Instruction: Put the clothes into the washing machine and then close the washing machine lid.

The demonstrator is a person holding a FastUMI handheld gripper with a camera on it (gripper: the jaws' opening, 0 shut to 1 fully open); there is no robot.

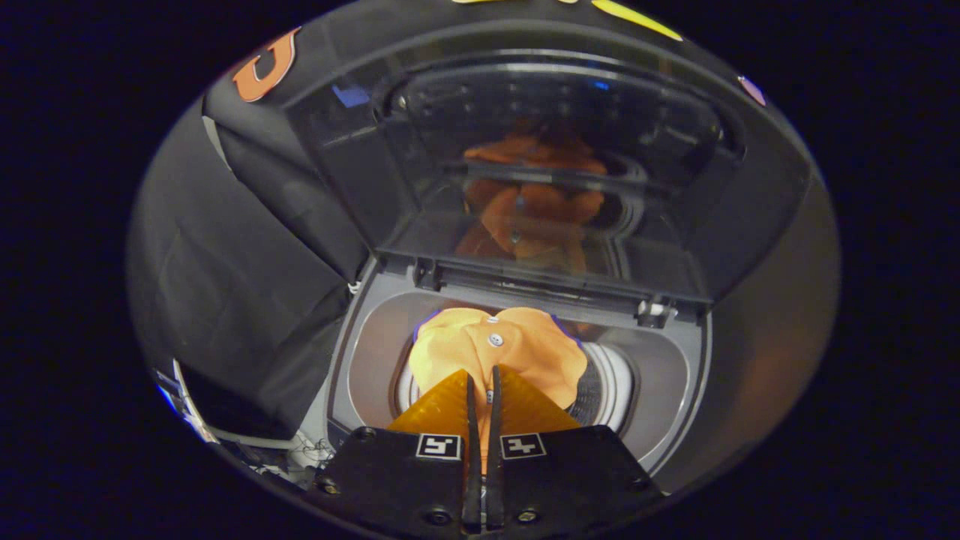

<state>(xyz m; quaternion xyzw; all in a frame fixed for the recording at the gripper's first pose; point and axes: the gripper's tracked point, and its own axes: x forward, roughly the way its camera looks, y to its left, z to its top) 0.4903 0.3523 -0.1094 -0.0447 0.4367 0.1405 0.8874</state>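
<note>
The hand-held gripper (481,379) sits nearest the lens, its two fingers drawn almost together with only a thin slit between them, and a fold of orange clothing (499,349) pinched in that slit. The fingers point straight ahead and downward into the mouth of a top-loading washing machine (667,390). The garment bunches just beyond the fingertips in a rounded heap, broader left to right than near to far, with a small pale button (495,340) on its upper face and a thin blue edging along its far rim. It hangs over the round drum opening (600,386), whose ribbed pale wall shows to the right of the cloth; whether the garment touches the drum cannot be told. The grey top deck of the machine rings the opening. At the far side, the lid (540,172) stands raised on its hinges (654,311), tilted back and wide open, its dark glossy panel carrying an orange reflection of the cloth. Black cloth (247,277) of the booth wall hangs to the left of the machine.
</note>
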